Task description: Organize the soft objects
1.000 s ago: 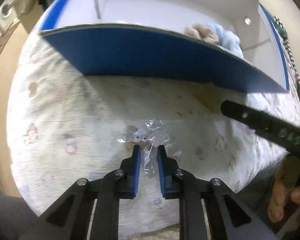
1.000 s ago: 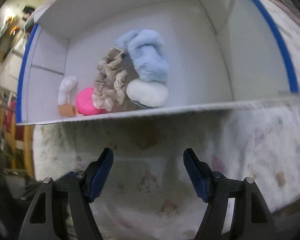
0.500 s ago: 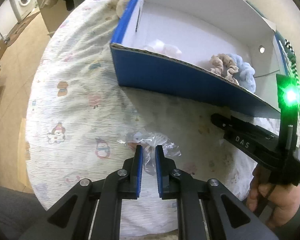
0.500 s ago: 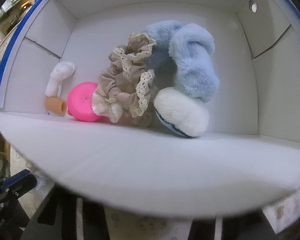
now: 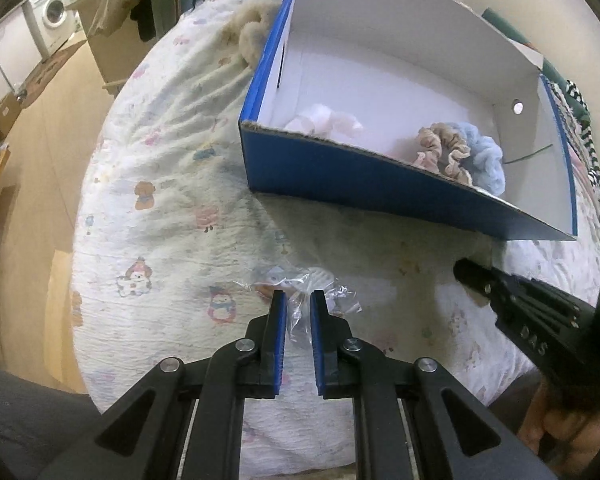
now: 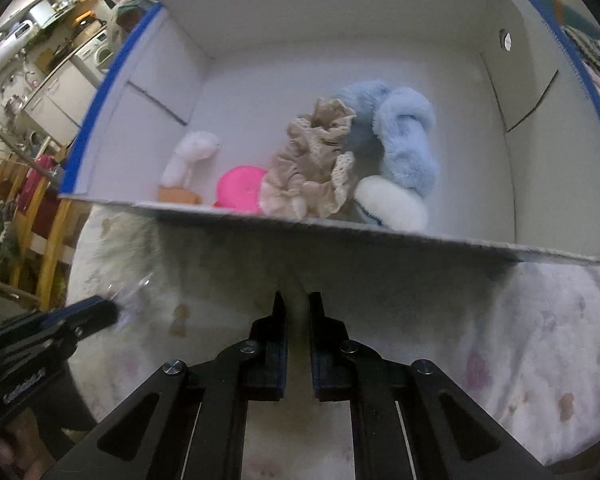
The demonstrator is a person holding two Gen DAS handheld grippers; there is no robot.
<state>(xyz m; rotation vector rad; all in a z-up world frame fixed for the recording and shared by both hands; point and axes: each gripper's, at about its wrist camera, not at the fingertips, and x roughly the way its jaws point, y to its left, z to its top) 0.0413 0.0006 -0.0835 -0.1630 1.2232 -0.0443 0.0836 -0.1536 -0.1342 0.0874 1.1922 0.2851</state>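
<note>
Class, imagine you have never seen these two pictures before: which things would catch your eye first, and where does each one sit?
The blue box with white inside stands out on the patterned quilt, holding a fluffy blue scrunchie, a beige lace scrunchie and a bright pink round thing near its front wall. In front of the box, the left gripper pinches a crinkly clear plastic packet.

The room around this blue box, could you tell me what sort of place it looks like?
Probably a lived-in home, with the work done on a bed or padded surface. A cartoon-print quilt lies under the blue box, a washing machine stands to the side, and kitchen counters show in the background.
</note>
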